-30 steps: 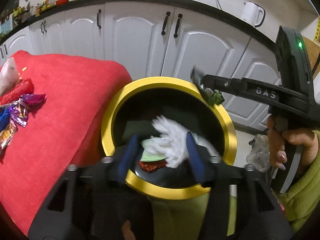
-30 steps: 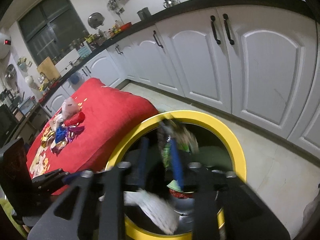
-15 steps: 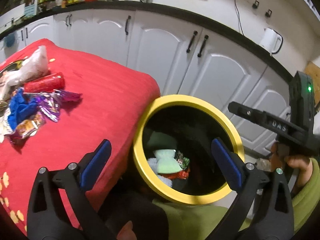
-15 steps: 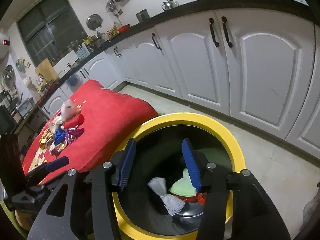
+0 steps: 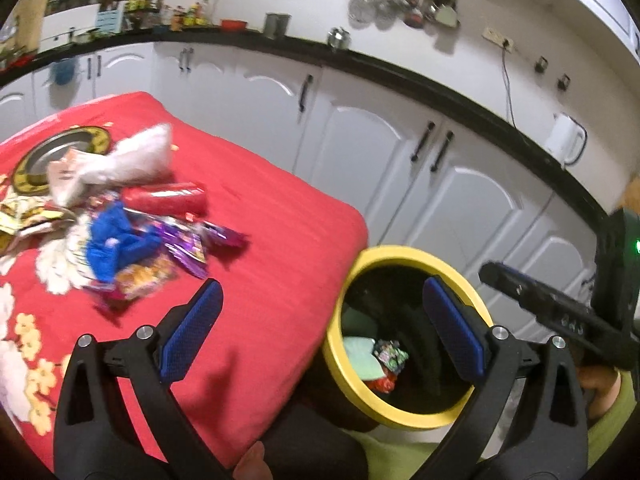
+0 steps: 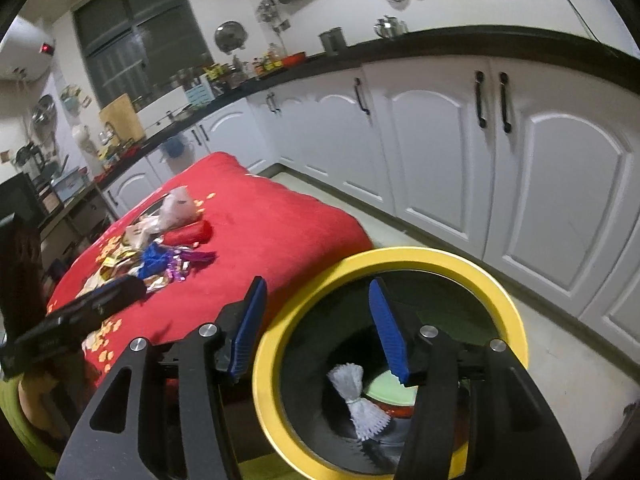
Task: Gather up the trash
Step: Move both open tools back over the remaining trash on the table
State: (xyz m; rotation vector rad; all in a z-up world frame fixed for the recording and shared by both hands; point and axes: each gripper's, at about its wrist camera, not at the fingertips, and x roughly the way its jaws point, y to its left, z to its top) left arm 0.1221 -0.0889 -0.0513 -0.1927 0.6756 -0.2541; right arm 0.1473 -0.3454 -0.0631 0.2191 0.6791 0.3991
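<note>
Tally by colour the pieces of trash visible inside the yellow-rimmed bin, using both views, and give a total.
White net: 1
Pale green sheet: 1
Red wrapper: 1
Multicoloured wrapper: 1
Total: 4 in view; more may lie hidden underneath.

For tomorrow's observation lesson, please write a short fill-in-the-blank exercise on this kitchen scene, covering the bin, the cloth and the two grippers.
1. The bin has a rim coloured ____.
2. The pile of wrappers lies on a cloth coloured ____.
3. The left gripper holds ____ between its blue pads.
4. The white paper frill lies inside the ____.

Missing words: yellow; red; nothing; bin
</note>
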